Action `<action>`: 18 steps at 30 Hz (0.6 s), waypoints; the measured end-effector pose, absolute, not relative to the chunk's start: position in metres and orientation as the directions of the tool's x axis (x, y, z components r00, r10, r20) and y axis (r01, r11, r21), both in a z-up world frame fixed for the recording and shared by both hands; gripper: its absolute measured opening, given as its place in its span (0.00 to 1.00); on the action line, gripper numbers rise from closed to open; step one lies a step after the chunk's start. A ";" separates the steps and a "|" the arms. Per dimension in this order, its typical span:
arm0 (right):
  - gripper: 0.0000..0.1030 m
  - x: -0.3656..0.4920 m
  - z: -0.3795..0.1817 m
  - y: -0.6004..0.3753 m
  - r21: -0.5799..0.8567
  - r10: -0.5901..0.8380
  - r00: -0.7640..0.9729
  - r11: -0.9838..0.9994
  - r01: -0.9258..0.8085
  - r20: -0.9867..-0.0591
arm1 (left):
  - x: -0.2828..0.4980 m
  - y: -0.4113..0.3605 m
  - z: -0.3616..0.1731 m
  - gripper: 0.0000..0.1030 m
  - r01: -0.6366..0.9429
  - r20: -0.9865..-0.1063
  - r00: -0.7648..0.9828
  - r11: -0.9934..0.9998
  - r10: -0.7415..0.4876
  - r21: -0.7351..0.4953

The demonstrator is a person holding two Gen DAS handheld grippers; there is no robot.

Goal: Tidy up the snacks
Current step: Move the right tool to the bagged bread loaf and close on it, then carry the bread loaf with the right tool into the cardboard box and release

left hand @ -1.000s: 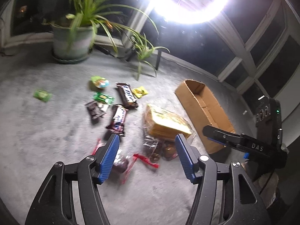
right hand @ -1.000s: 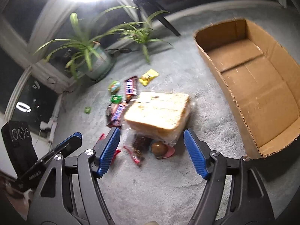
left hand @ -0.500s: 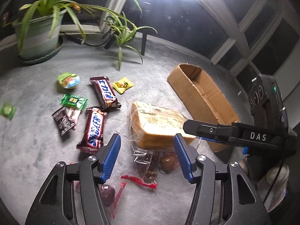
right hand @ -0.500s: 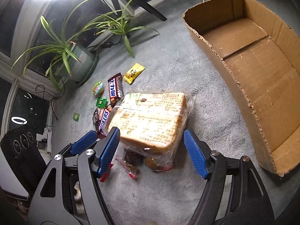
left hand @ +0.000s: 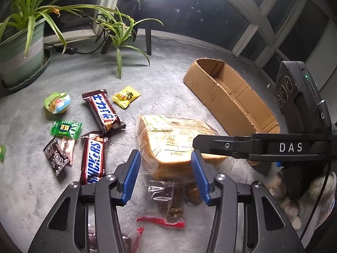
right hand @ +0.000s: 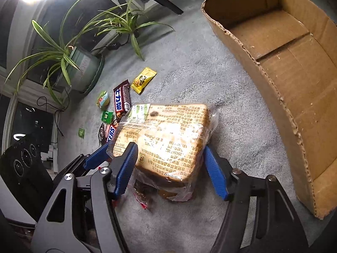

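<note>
1. Where we're at: both grippers are coming in on the bagged bread loaf, which sits on the grey carpet in the middle of the scene, with the open cardboard box just to its right, nothing in it. The right gripper straddles the near end of the loaf, and its jaws have just been closing, with the loaf between them. We can't tell if the blue pads are pressing on it yet; they look just beside the wrapper.

2. The left gripper has also just been closing, to a fairly narrow gap. Its fingers frame the loaf's near left corner and the small clear snack bags below it. It's holding nothing as far as we can see.

3. Biggest worry: bread is soft. If we squeeze hard we'll squash it, and if we go light the slippery plastic could slide out on the way to the box.

4. The loaf seems to be lying partly on top of those little bags and a round wrapped thing we can't identify. Lifting could drag them along, or we pinch loose wrapper instead of bread and the bag tears.

5. The two grippers are really close together in the left view. The right one's finger crosses right over the loaf, so a bump between them is possible.

6. The Snickers bar sits just left of the left gripper and could get knocked further away.
</note>
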State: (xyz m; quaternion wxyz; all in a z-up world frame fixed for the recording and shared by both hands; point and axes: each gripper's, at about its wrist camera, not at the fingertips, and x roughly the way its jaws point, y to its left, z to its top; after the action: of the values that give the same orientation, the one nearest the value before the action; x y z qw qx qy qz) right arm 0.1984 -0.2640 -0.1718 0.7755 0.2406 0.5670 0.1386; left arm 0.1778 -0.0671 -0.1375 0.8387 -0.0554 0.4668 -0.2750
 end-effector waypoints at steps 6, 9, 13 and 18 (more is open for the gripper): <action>0.59 0.200 -0.169 -0.263 0.520 0.484 0.319 0.853 0.034 -0.815 | 0.181 -0.068 -0.140 0.46 0.412 -0.752 0.399 0.835 -0.525 -0.365; 0.58 0.198 -0.164 -0.263 0.519 0.483 0.331 0.855 0.023 -0.811 | 0.180 -0.068 -0.139 0.46 0.412 -0.748 0.405 0.835 -0.525 -0.364; 0.58 0.198 -0.157 -0.263 0.520 0.488 0.340 0.854 0.005 -0.804 | 0.175 -0.070 -0.131 0.46 0.421 -0.742 0.420 0.837 -0.522 -0.350; 0.57 0.195 -0.150 -0.263 0.529 0.501 0.348 0.848 -0.016 -0.792 | 0.171 -0.071 -0.122 0.45 0.424 -0.730 0.436 0.836 -0.525 -0.348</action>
State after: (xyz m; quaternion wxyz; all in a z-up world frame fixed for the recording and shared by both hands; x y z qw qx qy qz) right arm 0.1951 -0.2626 -0.1498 0.7905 0.2217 0.5471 0.1634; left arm 0.1708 -0.0713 -0.1222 0.8456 -0.0561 0.4505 -0.2808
